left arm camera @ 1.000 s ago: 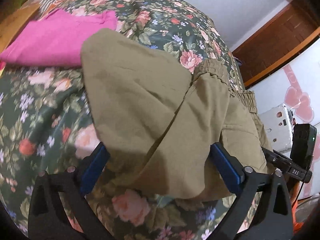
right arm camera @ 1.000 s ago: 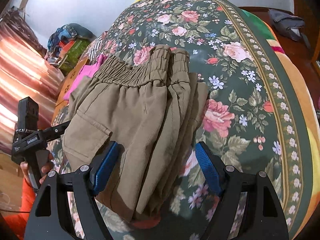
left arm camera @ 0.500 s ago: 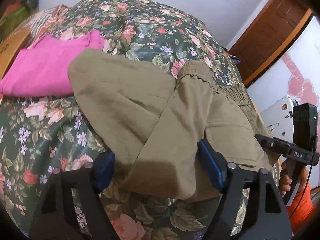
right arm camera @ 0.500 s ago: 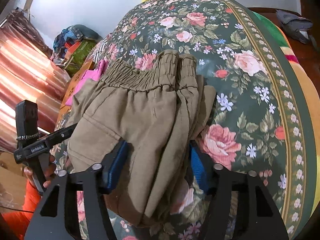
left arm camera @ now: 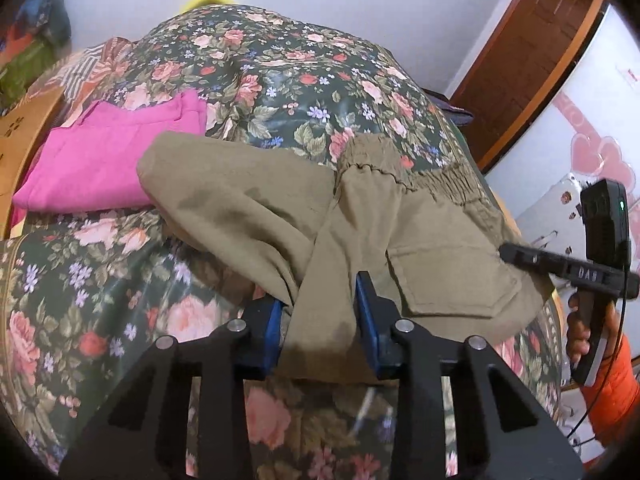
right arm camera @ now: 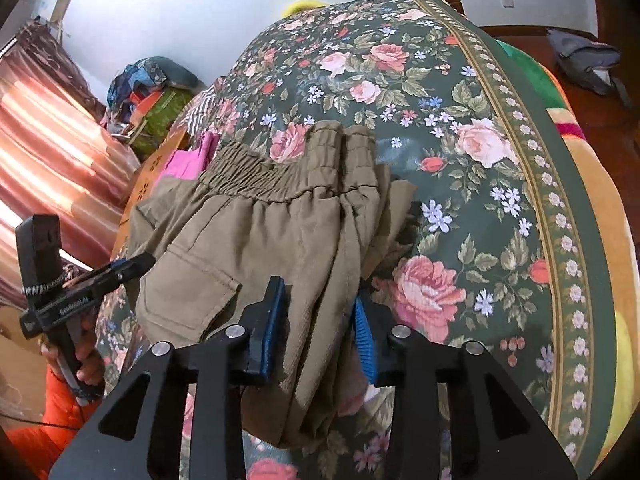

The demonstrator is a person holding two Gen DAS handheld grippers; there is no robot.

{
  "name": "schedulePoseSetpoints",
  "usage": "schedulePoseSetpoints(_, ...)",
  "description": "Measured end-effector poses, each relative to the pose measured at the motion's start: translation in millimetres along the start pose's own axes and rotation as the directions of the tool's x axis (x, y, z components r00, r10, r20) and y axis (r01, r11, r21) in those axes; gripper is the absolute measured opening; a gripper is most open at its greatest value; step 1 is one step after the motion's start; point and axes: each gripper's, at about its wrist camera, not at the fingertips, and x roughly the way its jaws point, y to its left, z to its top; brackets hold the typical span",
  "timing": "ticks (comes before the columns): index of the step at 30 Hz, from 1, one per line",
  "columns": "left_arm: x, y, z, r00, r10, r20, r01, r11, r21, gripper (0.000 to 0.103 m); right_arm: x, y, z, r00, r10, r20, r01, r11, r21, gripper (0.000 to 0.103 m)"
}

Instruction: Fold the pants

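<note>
lying on the near part of the floral bedspread (right arm camera: pixel 460 92): olive pants (left arm camera: pixel 400 240), already doubled over, gathered elastic waistband (right arm camera: pixel 260 176) toward the far side, patch pocket (left arm camera: pixel 452 276) facing up. left gripper (left arm camera: pixel 320 320) clamped on the near folded edge, blue pads biting a thick roll of cloth. right gripper (right arm camera: pixel 320 320) likewise clamped on the near stacked edge of the pants, several layers caught between the jaws.

best done by lifting both grips level and together, carrying the near edge over toward the waistband in one smooth arc, keeping the layers pinched evenly so none slip out, then laying down flat with edges lined up before letting go. worth watching the loose flap at the left, likely to sag or bunch.

fabric: matte woven cotton-like twill, soft, limp, creasing easily; waistband ruched and springy. bedspread slick-looking, printed with roses and leaves. folded pink garment (left arm camera: pixel 108 160) far left, just touching the pants, flat and smooth.
</note>
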Motion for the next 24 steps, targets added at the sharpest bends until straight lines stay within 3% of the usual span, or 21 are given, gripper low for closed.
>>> schedulePoseSetpoints(8, 3, 7, -10, 1.0, 0.002, -0.011, -0.002, 1.0, -0.012, 0.034, 14, -4, 17, 0.999, -0.023, -0.035, 0.023, 1.0, -0.006, 0.043)
schedulePoseSetpoints(18, 10, 13, -13, 1.0, -0.026, -0.011, 0.026, 0.999, -0.033, 0.039, 48, -25, 30, 0.995, -0.012, -0.098, 0.015, 0.999, 0.036, 0.073)
schedulePoseSetpoints(22, 12, 17, -13, 0.999, -0.047, -0.013, 0.046, 0.997, -0.057, 0.04, 51, -25, 32, 0.995, -0.001, -0.101, 0.003, 1.0, 0.017, 0.077)
schedulePoseSetpoints(24, 11, 15, -13, 0.999, -0.04, -0.002, 0.04, 0.998, -0.047, 0.037, 52, -24, 32, 0.995, 0.022, -0.102, -0.02, 1.0, 0.014, 0.066)
